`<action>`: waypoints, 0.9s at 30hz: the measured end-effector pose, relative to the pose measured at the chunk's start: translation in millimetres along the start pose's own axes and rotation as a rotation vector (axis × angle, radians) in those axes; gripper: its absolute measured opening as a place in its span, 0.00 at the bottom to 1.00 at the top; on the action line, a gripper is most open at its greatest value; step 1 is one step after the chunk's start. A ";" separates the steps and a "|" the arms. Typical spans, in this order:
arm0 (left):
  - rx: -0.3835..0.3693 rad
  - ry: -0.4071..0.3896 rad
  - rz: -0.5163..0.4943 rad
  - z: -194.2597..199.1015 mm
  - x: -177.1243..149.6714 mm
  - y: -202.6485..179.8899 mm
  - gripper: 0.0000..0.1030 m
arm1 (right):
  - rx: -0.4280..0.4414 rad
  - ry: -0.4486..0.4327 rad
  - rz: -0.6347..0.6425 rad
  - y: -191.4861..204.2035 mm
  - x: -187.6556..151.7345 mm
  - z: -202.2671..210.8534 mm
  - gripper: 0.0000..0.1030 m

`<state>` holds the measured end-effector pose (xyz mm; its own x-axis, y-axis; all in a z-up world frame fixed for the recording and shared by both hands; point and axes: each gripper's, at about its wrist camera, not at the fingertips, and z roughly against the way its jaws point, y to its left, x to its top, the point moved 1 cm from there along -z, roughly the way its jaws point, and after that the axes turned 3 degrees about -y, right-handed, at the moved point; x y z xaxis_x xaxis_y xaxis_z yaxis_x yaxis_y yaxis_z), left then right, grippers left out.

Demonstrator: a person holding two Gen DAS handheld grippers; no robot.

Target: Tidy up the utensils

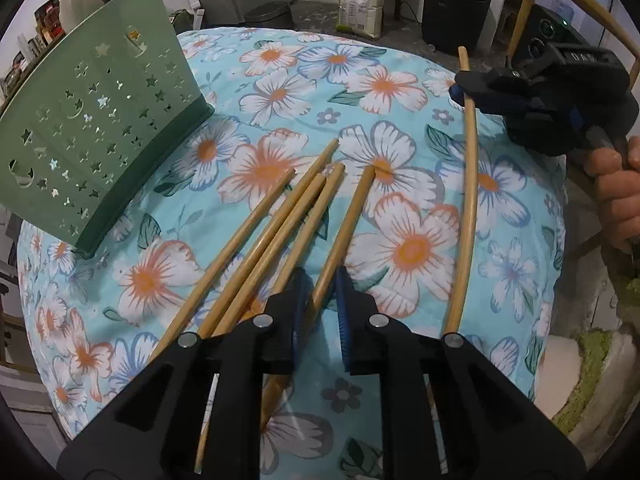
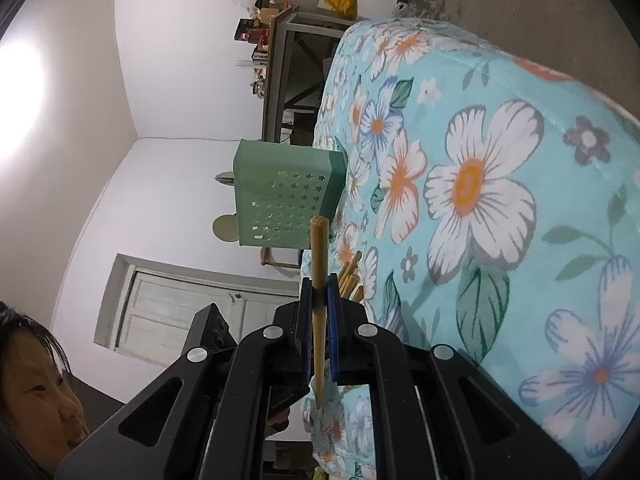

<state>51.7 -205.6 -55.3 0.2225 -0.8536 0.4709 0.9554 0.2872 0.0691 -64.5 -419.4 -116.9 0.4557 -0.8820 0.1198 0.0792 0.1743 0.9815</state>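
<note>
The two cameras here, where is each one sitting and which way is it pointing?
Left wrist: sits on the left gripper, looking down over four loose chopsticks on the floral cloth; the right gripper and hand show.
Right wrist: sits on the right gripper, rolled sideways, looking along its clamped chopstick; the person's face shows.
Shared: the green holder, the cloth and that chopstick.

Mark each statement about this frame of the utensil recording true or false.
1. The right tool is shut on a chopstick. True.
2. The green utensil holder lies tipped over on its side. False: it stands upright on the floral cloth.
3. The left tool grips two chopsticks. False: it is open, with one chopstick between its fingers.
4. Loose chopsticks lie on the cloth. True.
</note>
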 end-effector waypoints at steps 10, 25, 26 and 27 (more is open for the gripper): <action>-0.058 -0.082 0.144 34.2 -15.6 11.6 0.05 | -0.016 -0.053 0.093 30.8 5.4 17.0 0.07; -0.060 -0.764 0.706 182.9 -7.9 125.8 0.05 | 0.021 -0.005 0.155 61.7 4.8 -12.6 0.07; -0.047 -0.818 0.728 190.3 -6.5 131.6 0.05 | 0.024 -0.001 0.154 62.5 3.9 -14.5 0.07; -0.026 -0.875 0.752 198.2 -3.7 139.1 0.05 | 0.028 0.001 0.154 63.3 3.5 -15.9 0.07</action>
<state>145.2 -76.3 126.9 0.5360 0.1258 0.8348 0.6443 0.5780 -0.5008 -43.8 -404.5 -56.7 0.4618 -0.8451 0.2692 -0.0163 0.2954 0.9552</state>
